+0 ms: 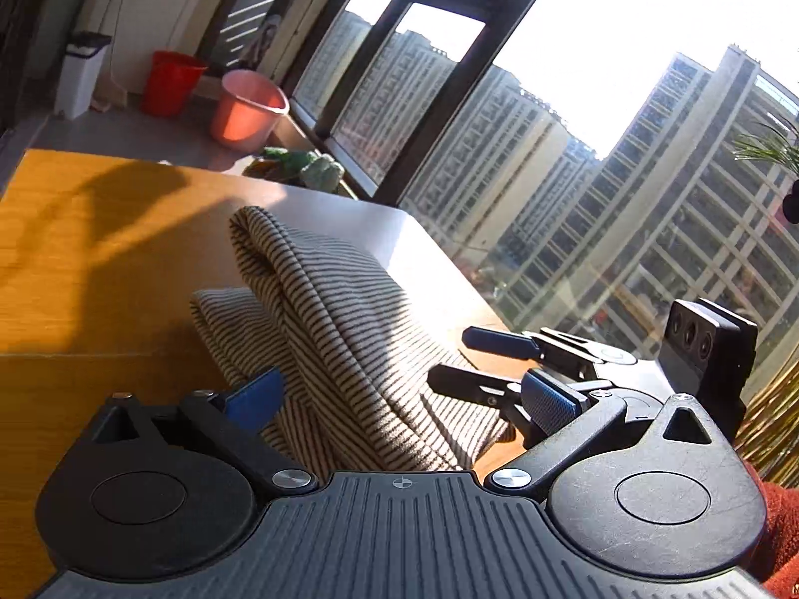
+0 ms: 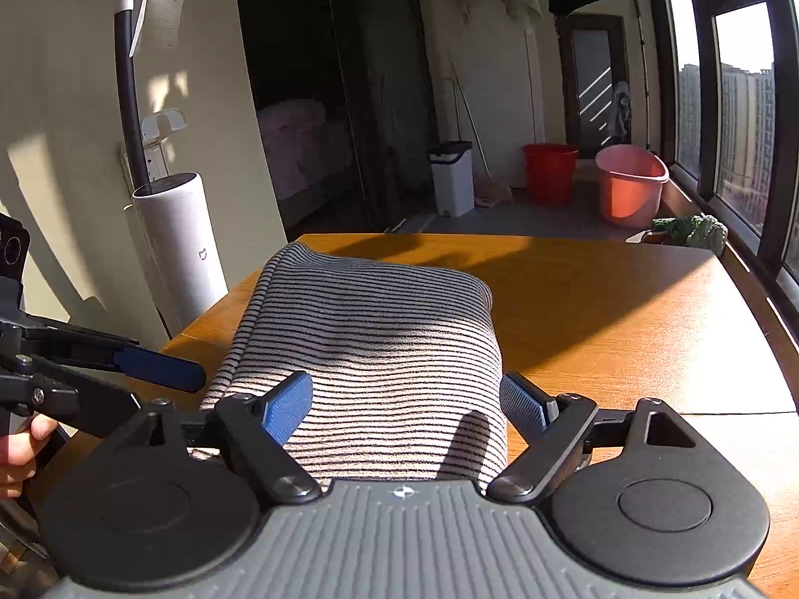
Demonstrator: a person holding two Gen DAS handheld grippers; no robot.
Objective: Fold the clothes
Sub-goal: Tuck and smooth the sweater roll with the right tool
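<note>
1. Left wrist view: nearest the lens, the left gripper point(image 1: 399, 399) fills the bottom of the frame with its blue pads spread wide. The striped garment point(image 1: 329, 329) lies between them without being pinched, so the jaws stand open.
2. That garment is folded into a thick bundle on the wooden table point(image 1: 75, 259). Its long axis runs from the lower centre up toward the upper left of the frame, where a rounded fold rises.
3. At right centre, the right gripper point(image 1: 464, 359) comes in from the right with its fingers parted, just beside the bundle's right edge.
4. Right wrist view: closest to the lens, the right gripper point(image 2: 407, 402) straddles the near end of the striped garment point(image 2: 369, 329). One blue pad lies over the cloth at lower left and the other sits just off its right edge. I read these jaws as open, nothing clamped.
5. Here the bundle runs straight away from the lens toward the upper centre, on the wooden table point(image 2: 624, 309).
6. At the left edge, the left gripper point(image 2: 160, 367) points in toward the bundle's left side, fingers apart, a person's hand point(image 2: 20, 444) behind it.
7. Both grippers sit at the bundle's near end, one on each side, about equally close. Any next fold would likely carry that near end away along the long axis.
</note>
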